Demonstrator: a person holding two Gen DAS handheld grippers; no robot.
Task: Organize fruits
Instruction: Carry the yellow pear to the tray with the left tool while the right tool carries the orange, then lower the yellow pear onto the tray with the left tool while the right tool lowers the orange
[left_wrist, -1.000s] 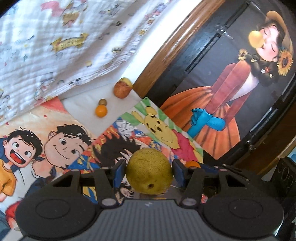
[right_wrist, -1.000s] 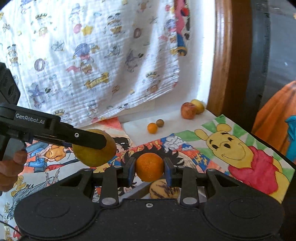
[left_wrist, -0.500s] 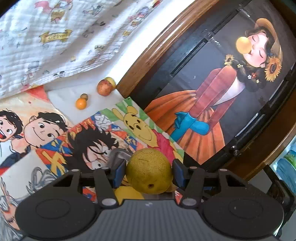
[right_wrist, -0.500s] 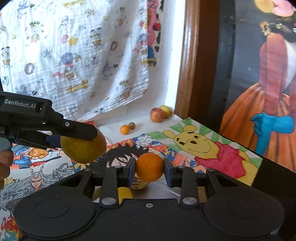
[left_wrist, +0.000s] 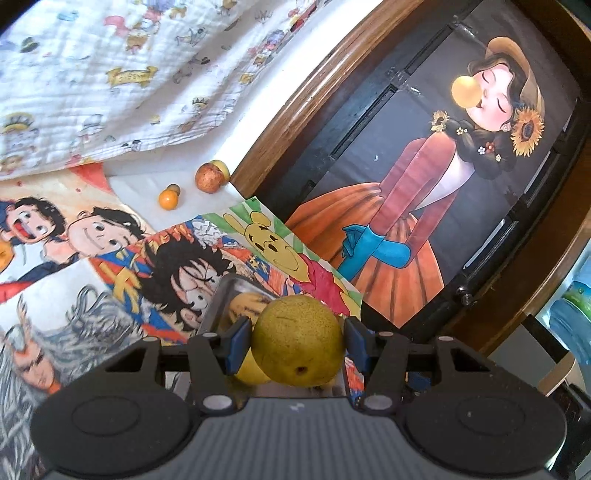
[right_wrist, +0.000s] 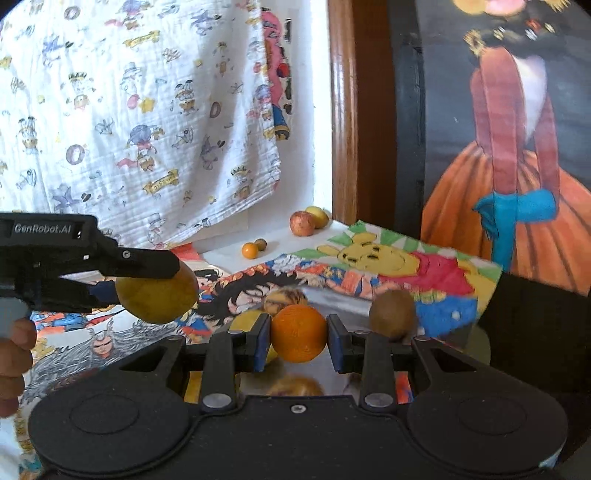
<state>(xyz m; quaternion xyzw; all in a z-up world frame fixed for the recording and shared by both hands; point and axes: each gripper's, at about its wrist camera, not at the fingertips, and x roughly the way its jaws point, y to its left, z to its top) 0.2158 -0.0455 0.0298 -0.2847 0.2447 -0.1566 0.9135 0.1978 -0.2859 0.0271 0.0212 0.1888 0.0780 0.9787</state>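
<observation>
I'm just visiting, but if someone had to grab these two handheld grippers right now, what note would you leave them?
Left gripper: jaws shut on a yellow-green pear.
Right gripper: jaws shut on an orange.
Both hang over a metal tray that already holds some fruit, including a kiwi.
Left to do: set both down, then fetch the apple and small orange fruit by the far wall.

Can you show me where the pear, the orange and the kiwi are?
pear (left_wrist: 297, 339): left wrist view, middle of its speckled skin, held between the blue pads.
orange (right_wrist: 298, 333): right wrist view, centre of its front, held between the pads.
kiwi (right_wrist: 392, 313): right wrist view, middle of its brown skin.
</observation>
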